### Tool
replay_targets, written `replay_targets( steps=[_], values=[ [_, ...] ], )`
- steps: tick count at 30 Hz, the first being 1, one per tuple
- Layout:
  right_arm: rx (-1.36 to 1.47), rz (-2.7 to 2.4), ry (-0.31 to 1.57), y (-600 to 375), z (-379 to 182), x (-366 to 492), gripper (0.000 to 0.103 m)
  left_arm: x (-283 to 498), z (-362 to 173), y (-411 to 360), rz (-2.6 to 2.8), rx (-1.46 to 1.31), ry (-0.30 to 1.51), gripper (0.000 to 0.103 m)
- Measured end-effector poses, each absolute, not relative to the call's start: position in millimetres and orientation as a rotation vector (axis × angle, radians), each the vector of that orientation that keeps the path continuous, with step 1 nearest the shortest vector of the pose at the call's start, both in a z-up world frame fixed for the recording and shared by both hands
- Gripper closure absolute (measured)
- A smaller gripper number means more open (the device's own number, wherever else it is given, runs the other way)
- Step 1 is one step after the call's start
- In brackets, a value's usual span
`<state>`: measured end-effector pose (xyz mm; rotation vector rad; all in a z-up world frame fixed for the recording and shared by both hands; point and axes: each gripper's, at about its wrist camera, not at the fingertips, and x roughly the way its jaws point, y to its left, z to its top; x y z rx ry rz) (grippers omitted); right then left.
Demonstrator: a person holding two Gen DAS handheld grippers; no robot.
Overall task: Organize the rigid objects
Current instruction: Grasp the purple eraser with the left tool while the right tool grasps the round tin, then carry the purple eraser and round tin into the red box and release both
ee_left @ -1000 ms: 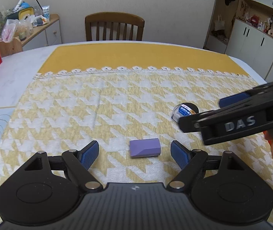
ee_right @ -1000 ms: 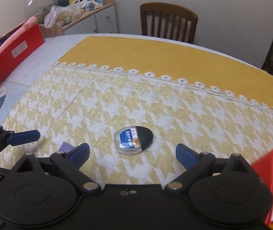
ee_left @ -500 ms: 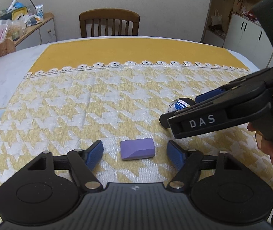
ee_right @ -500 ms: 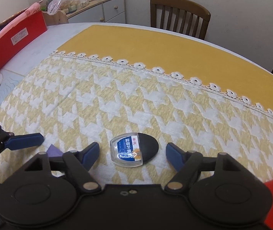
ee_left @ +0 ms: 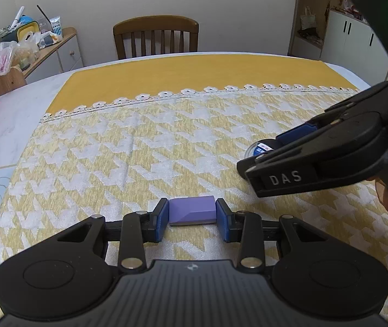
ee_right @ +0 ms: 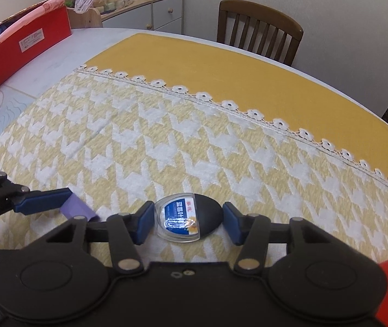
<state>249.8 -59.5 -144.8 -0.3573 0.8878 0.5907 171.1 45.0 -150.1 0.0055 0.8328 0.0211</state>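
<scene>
Left gripper fingers just closed, grasping purple block | right gripper fingers closing, touching paperclip box

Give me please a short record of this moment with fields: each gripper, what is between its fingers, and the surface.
left gripper: jaws just closing, blue pads pressed on both ends of the purple rectangular block
right gripper: jaws just closing, pads beside the oval black-and-clear plastic case with blue label; contact unclear
surface: yellow-and-white houndstooth tablecloth; both items rest on it
</scene>
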Motion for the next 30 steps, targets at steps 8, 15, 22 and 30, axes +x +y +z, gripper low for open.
replay_targets(
  steps=[8,15,22,30],
  values=[
    [-0.303,0.572,0.887,-74,-130,235,0.05,165,-141,47,0.006,-0.014,0.826,0.067],
    [-0.271,0.576,0.86,-88,-102,211,0.05,155,-122,43,-0.024,-0.034,0.818,0.067],
    [-0.245,0.575,0.822,-110,-72,187,0.05,142,-98,30,-0.066,-0.038,0.795,0.067],
    [-0.219,0.551,0.782,-141,-46,162,0.05,131,-72,3,-0.135,-0.016,0.762,0.067]
  ],
)
